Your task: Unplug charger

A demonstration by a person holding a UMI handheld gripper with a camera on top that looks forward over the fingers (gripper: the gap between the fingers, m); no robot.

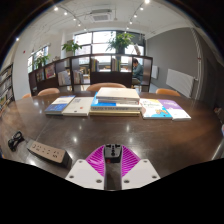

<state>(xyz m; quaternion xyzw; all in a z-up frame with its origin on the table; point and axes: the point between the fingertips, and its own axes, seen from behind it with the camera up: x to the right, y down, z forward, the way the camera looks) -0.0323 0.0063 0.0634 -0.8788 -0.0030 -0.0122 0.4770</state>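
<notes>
My gripper (113, 152) hangs over a dark wooden table (150, 135). Its two magenta pads (97, 157) close in on a small black charger (113, 151), and both fingers press on it. The charger is held clear of the white power strip (47, 152), which lies on the table to the left of the fingers. A black plug with its cable (14, 141) lies further left, by the table's edge.
Books lie in stacks across the far side of the table: a middle stack (116, 100), flat ones to the left (70, 105) and to the right (165, 108). Orange chairs (105, 87) stand behind the table, with partitions, plants and windows beyond.
</notes>
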